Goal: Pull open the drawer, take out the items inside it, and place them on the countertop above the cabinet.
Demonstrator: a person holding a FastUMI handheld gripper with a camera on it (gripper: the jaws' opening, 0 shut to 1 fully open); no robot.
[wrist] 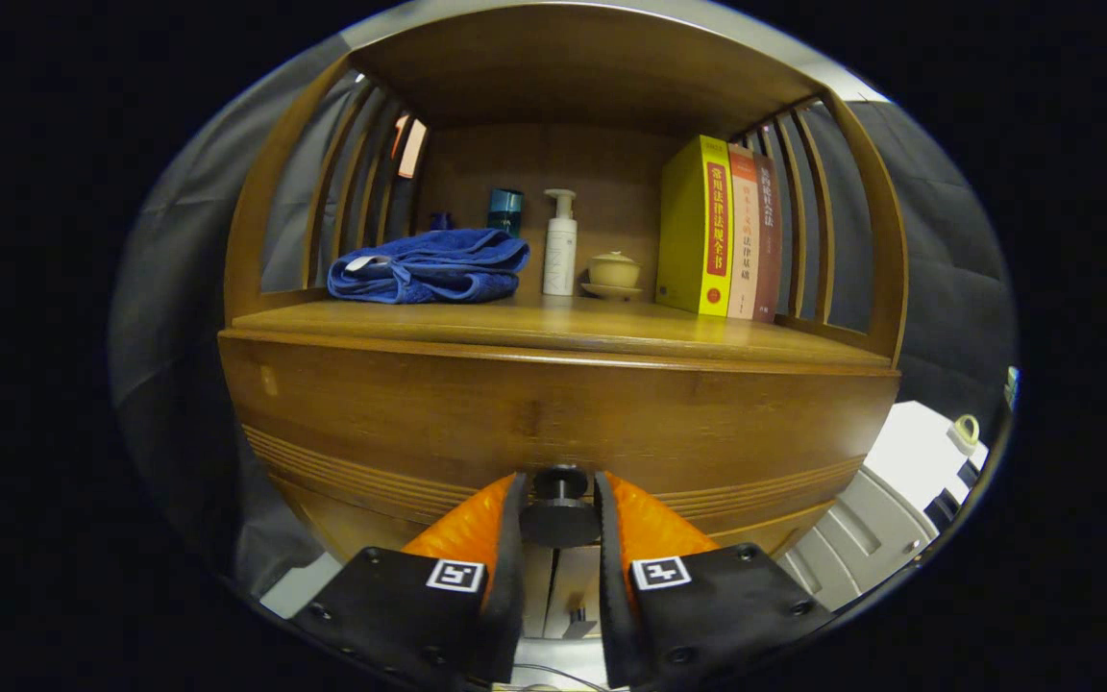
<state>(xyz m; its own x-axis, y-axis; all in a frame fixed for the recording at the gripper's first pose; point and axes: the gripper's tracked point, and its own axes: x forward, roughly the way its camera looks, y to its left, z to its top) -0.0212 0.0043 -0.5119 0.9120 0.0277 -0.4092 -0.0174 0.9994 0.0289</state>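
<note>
Brown wooden cabinet (pixel 553 404), dark drawer knob (pixel 559 500), blue towel (pixel 433 266), yellow book (pixel 698 226), white bottle (pixel 560 245)

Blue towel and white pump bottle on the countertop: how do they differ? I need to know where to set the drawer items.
The blue towel lies folded and low, spreading wide across the countertop's near part; the white pump bottle stands upright, slim and tall, farther back. The towel is soft cloth, the bottle rigid. Both rest on the countertop, away from the gripper, whose fingers flank the drawer knob.
</note>
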